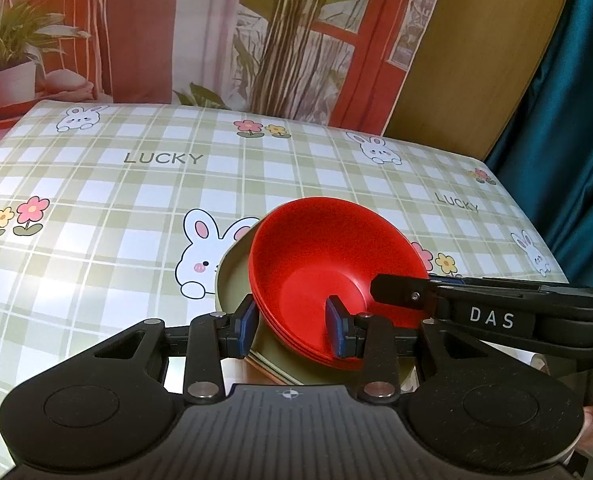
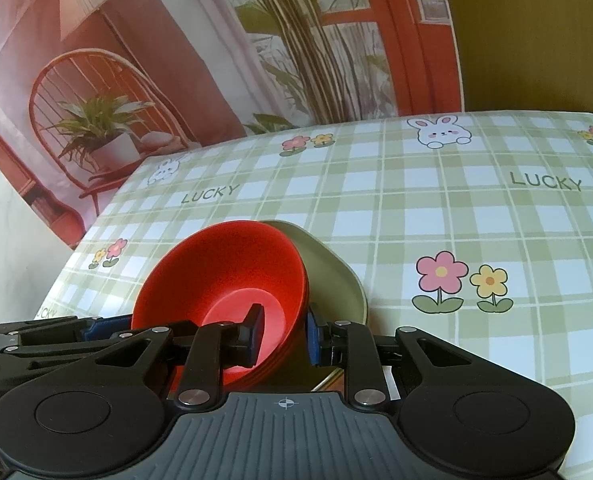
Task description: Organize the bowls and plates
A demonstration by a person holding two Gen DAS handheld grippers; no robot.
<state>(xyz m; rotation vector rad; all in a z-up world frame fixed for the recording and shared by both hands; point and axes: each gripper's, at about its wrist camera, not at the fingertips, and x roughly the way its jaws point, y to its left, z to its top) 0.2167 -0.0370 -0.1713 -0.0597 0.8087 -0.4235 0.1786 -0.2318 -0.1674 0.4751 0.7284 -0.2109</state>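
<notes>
The left tool (image 1: 294, 330) straddles the near-left rim of the red bowls (image 1: 328, 264): one blue pad sits outside the wall, the other inside the hollow, and both stand a little off the plastic, so the jaws are apart and not yet clamped. The right tool (image 2: 282, 330) does the same on the opposite side of the rim, one pad down in the bowl and one outside against the green plate (image 2: 336, 280), again with a visible gap. Each tool is about equally near; the bowls lie straight ahead of both, between them, with the right tool's arm reaching across the bowls' far-right rim in the left wrist view.

The bowls are a nested stack, three or four by the stepped edges at the near side, and they sit tilted, leaning toward the left tool's side with the raised lip farthest from it. They rest in the green plate, which lies under and beside them at the near edge of the desk (image 1: 136, 200).

The bowls are smooth matte plastic, round with steep walls and a flat floor; thin walls suit a pinch at the rim, though I judge the stack may shift when closed on. The plate is dull olive, shallow, with a rounded-square outline. The desk wears a glossy plaid cloth printed with rabbits and flowers.
</notes>
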